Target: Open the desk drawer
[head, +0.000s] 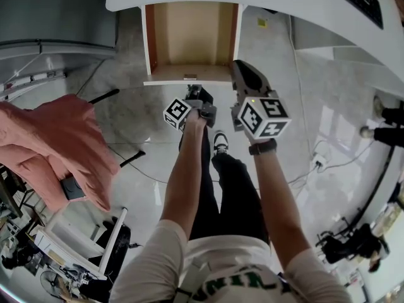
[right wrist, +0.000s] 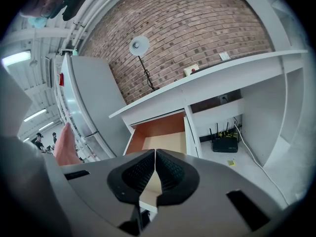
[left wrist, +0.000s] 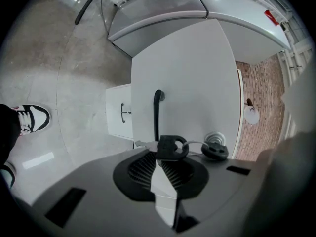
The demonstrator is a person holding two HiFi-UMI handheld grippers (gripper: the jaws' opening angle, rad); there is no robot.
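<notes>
The drawer [head: 191, 43] at the top centre stands pulled out, so the task seems done. The left claw [left wrist: 160, 161] pinches a key [left wrist: 169, 147], probably for its lock. The right claw [right wrist: 155, 168] is closed and empty.

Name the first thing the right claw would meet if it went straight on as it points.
Most likely the open drawer: the right claw aims into its wooden inside, though depth is hard to judge.

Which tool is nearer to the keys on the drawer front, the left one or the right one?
Left. The left tool has its shut tips right at the keys, almost touching them. The right tool is up and to the right, looking down into the open drawer.
</notes>
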